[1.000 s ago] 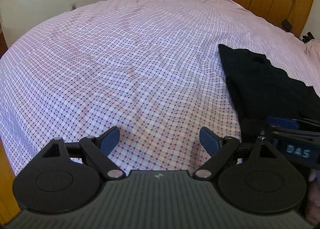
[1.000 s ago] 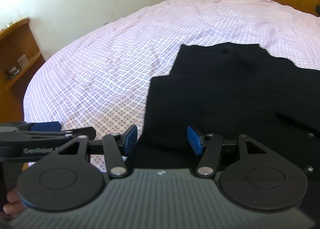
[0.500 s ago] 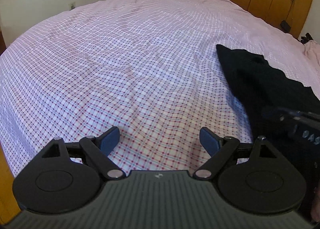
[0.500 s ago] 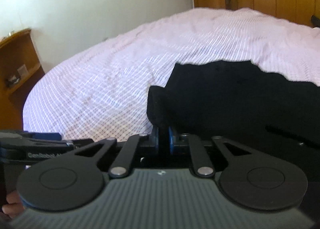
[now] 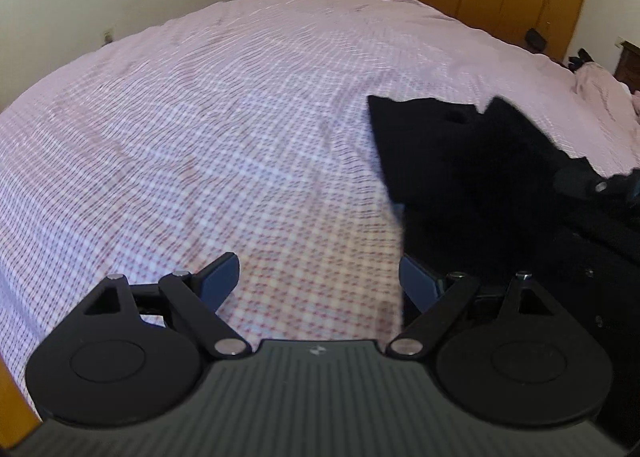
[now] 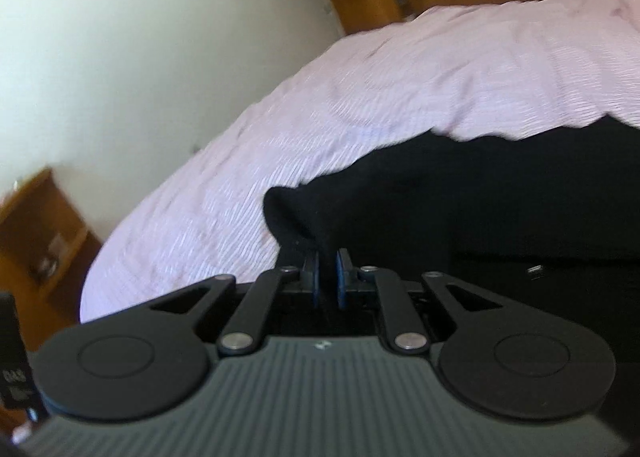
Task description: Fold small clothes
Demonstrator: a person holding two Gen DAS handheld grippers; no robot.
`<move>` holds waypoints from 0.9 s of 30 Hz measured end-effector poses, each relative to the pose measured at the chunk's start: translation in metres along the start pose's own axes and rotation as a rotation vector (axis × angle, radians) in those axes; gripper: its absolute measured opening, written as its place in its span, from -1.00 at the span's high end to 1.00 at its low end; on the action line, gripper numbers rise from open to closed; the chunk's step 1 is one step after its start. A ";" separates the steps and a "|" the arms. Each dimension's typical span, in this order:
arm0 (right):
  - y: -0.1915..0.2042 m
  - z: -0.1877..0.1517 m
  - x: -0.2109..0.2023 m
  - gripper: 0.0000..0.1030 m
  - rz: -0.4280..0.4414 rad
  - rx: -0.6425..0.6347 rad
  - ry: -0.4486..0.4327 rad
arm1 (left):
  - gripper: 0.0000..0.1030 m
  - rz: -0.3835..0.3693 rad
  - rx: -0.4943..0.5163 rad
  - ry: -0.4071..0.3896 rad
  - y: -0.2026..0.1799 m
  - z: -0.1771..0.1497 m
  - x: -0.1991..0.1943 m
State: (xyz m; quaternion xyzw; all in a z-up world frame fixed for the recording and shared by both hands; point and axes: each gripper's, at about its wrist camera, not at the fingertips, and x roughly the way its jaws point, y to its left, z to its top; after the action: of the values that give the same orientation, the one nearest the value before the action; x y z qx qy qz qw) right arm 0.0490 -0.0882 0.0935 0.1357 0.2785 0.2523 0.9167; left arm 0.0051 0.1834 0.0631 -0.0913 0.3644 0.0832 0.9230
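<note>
Bed with pink checked sheet (image 5: 224,145). Right hand-held gripper (image 6: 326,281) pinches a lifted fold of black knitted garment (image 6: 500,193). Left hand-held gripper (image 5: 318,281) spread wide, holding nothing.

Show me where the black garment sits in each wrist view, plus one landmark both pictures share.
Left wrist view: the black garment lies on the right side, beyond the open left hand-held gripper.
Right wrist view: the garment fills the middle and right, one corner pinched in the shut right hand-held gripper.
Shared landmark: the pink checked bedspread under the garment.
</note>
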 end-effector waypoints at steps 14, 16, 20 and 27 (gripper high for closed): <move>-0.110 -0.010 -0.068 0.79 -0.329 0.179 -0.129 | -0.75 -0.064 0.101 0.012 -0.057 0.020 0.028; -0.126 -0.019 -0.064 0.79 -0.358 0.193 -0.090 | -0.75 -0.072 0.102 0.024 -0.063 0.019 0.033; -0.141 -0.033 -0.054 0.74 -0.373 0.211 0.012 | -0.74 -0.116 0.119 0.041 -0.075 0.013 0.035; -0.144 -0.024 -0.063 -0.21 -0.396 0.171 -0.038 | -0.72 -0.132 0.207 0.021 -0.096 0.007 0.032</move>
State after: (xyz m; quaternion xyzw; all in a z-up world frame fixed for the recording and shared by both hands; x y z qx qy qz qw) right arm 0.0457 -0.2397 0.0458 0.1602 0.3030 0.0400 0.9386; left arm 0.0539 0.0950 0.0559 -0.0202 0.3737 -0.0169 0.9272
